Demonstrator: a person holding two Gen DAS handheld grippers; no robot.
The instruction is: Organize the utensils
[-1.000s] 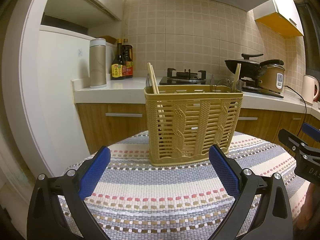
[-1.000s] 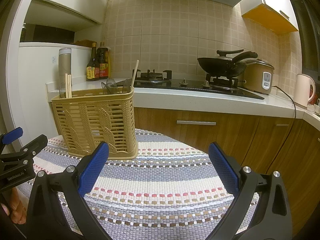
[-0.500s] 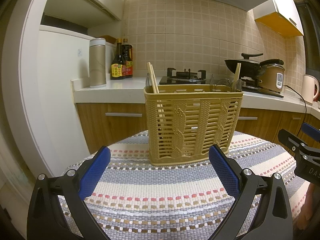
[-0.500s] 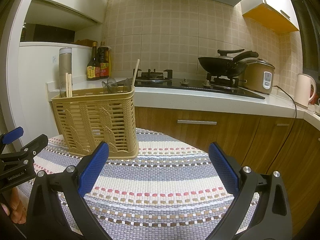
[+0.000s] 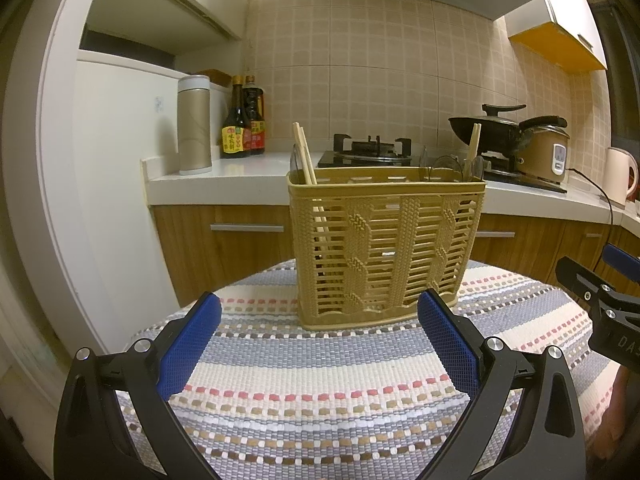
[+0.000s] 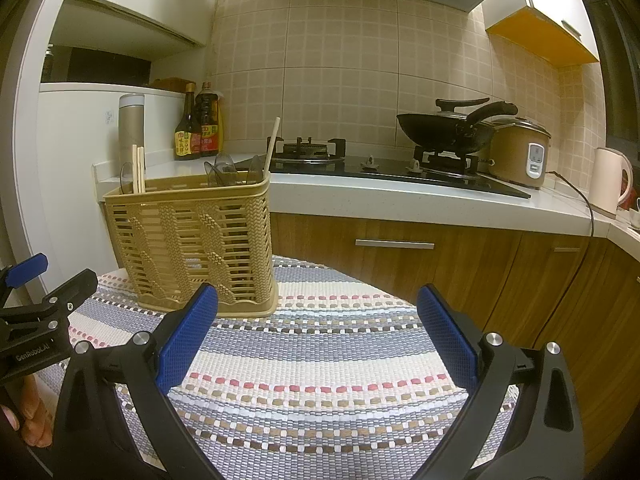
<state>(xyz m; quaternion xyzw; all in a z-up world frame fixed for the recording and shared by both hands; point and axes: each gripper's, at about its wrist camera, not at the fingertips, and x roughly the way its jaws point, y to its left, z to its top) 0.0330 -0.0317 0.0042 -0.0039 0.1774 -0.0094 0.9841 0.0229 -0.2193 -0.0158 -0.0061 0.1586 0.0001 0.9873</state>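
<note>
basket (image 5: 386,248) ahead of left gripper (image 5: 318,344) | jaws wide | right gripper (image 6: 316,340) empty

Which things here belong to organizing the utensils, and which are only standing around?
Job: basket; chopsticks; clear spoons; left gripper; right gripper.

Not job: sauce bottles; thermos; wok; rice cooker; kettle.

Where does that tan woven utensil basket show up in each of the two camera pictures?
Left wrist view: the utensil basket stands in the middle, straight ahead between the open blue fingers.
Right wrist view: the same basket sits left of centre, behind the left-hand finger.
Shared landmark: the black wok on the stove, at the right in both.
</note>
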